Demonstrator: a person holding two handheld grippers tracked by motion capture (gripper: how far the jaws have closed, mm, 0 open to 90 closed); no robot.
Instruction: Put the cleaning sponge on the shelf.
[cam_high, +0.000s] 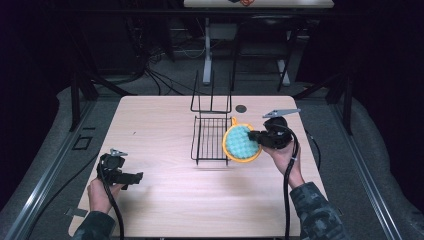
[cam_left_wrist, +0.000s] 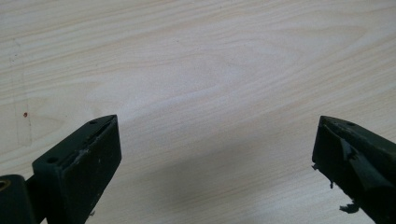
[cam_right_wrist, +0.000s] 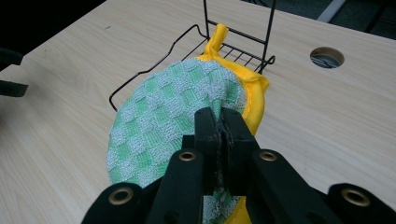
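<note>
Right of frame centre, the right gripper (cam_high: 260, 136) pinches the green-and-yellow cloth (cam_high: 241, 142) beside the wire rack (cam_high: 210, 137); I'd lift higher over its rim. The left gripper (cam_high: 131, 178) gapes empty.

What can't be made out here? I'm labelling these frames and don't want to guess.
- Pot holder: its pinched edge is hidden by the right gripper, right gripper view.
- Wire rack: its right side is covered by the pot holder, high view.
- Orange item at the top edge, high view: cut off.

No readable text or labels anywhere.
</note>
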